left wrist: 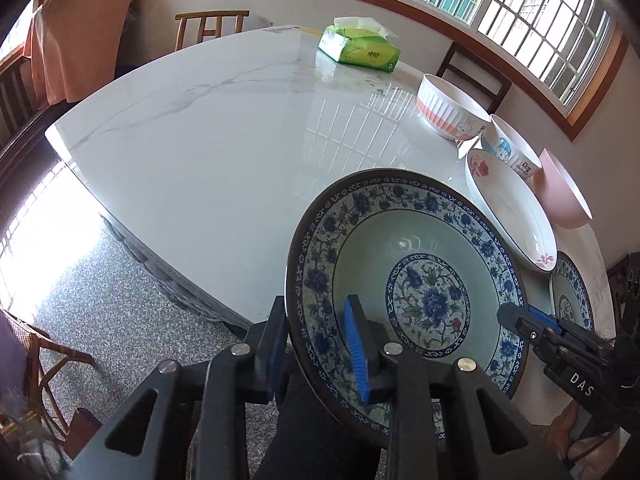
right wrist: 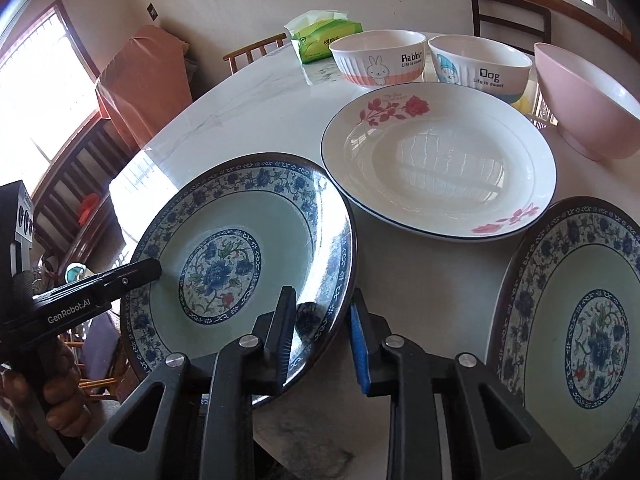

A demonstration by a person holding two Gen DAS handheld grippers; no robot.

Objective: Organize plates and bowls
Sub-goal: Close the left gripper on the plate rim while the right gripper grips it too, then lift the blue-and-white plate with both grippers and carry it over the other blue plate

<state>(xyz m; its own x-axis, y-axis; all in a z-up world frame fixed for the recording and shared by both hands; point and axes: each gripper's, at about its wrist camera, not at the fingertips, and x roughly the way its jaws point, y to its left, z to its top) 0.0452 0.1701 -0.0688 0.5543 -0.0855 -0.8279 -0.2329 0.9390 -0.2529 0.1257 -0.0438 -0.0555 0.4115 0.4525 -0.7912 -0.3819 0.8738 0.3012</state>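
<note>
A blue-patterned plate (left wrist: 424, 280) (right wrist: 224, 264) hangs mostly past the near edge of the marble table (left wrist: 200, 140). My left gripper (left wrist: 316, 344) is shut on its rim, one finger under the plate and the blue pad inside it. My right gripper (right wrist: 322, 340) stands open astride the opposite rim, one finger over the plate's inside and one outside. A second blue-patterned plate (right wrist: 580, 320) lies on the table to the right. Behind them are a white rose plate (right wrist: 440, 160), a rabbit bowl (right wrist: 378, 58), a dog bowl (right wrist: 480, 68) and a pink bowl (right wrist: 584, 96).
A green tissue pack (left wrist: 360, 46) lies at the table's far side. Wooden chairs (left wrist: 210, 26) stand around the table, under a barred window (left wrist: 520, 12). The person's hand (right wrist: 60, 396) grips the left tool's handle. A speckled floor (left wrist: 100, 300) lies below the table's edge.
</note>
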